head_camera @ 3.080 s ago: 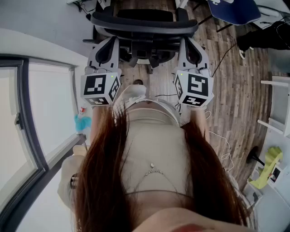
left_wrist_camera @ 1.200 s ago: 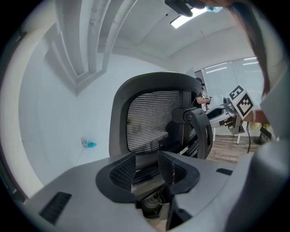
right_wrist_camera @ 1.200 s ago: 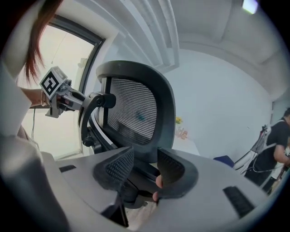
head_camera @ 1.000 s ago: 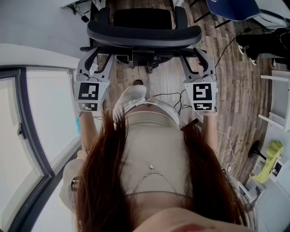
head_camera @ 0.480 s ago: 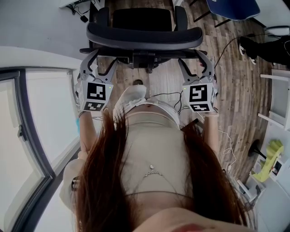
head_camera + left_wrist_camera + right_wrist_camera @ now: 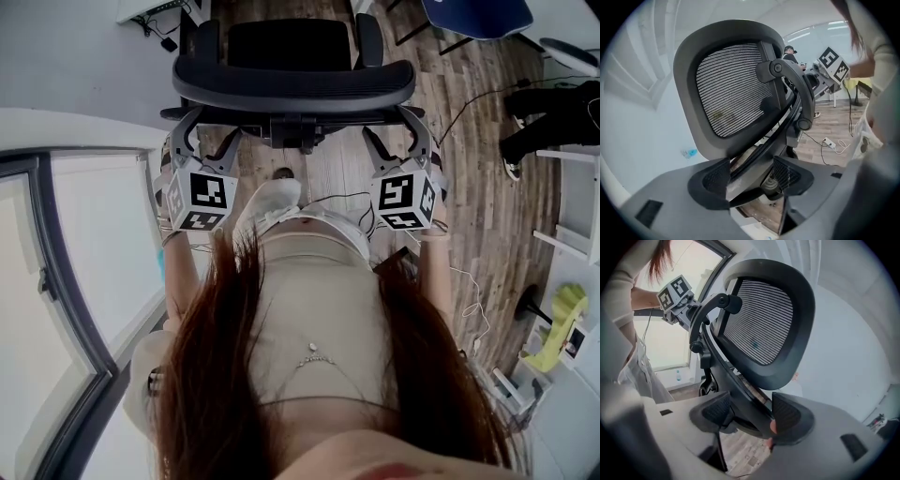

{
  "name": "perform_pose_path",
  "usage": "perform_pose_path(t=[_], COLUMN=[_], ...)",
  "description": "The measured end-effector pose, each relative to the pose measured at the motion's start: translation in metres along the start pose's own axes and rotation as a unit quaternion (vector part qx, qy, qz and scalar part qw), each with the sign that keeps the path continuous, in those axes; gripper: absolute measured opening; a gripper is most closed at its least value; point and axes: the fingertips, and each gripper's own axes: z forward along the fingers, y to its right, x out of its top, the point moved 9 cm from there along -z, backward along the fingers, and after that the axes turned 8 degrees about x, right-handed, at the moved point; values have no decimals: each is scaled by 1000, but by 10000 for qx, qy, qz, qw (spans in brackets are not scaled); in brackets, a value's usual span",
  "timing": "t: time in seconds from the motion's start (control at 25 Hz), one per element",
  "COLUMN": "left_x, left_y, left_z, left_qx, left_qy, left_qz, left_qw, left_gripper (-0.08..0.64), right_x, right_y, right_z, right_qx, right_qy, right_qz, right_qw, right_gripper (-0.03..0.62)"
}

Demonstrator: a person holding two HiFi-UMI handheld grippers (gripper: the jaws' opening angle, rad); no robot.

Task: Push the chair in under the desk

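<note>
Release under way: both sets of jaws have just been opening, and each now stands wide. The left gripper (image 6: 750, 176) and the right gripper (image 6: 750, 414) each straddle a dark bar of the chair (image 6: 295, 86) frame below the mesh back, pads clear of it as far as the gripper views show. Against the head view a second ago, both grippers sit lower under the backrest rim, and their marker cubes have rolled to show a second face. The chair is at top centre of the head view, seat pointing to the upper edge, a touch further up than before. Judgement: this is a let-go after a shove, so either the push is finished or a fresh hold is coming. The desk is not clearly in view, so how far under the chair sits cannot be told. Surface is a wood plank floor (image 6: 487, 197) with loose cables (image 6: 464, 286). A window (image 6: 66, 281) fills the left side, white shelves (image 6: 574, 211) the right edge, and another person's legs (image 6: 548, 103) show upper right.
</note>
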Motion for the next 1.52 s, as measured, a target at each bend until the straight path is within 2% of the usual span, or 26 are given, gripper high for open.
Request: perform_pose_path(t=[0.64, 1.36, 1.52], left_x=[-1, 7, 9], left_y=[-8, -29, -33], left_z=[6, 35, 42], left_qx=[-212, -292, -324], left_qy=[188, 184, 219], left_qz=[-83, -27, 25], left_qw=[9996, 9994, 9992], left_gripper=[284, 284, 283], right_x=[1, 10, 13], right_y=[13, 34, 38], right_z=[15, 39, 46], right_qx=[618, 461, 415], right_qy=[70, -99, 4], right_qz=[170, 239, 232], right_qw=[9979, 9986, 9989], right_gripper=[290, 298, 299])
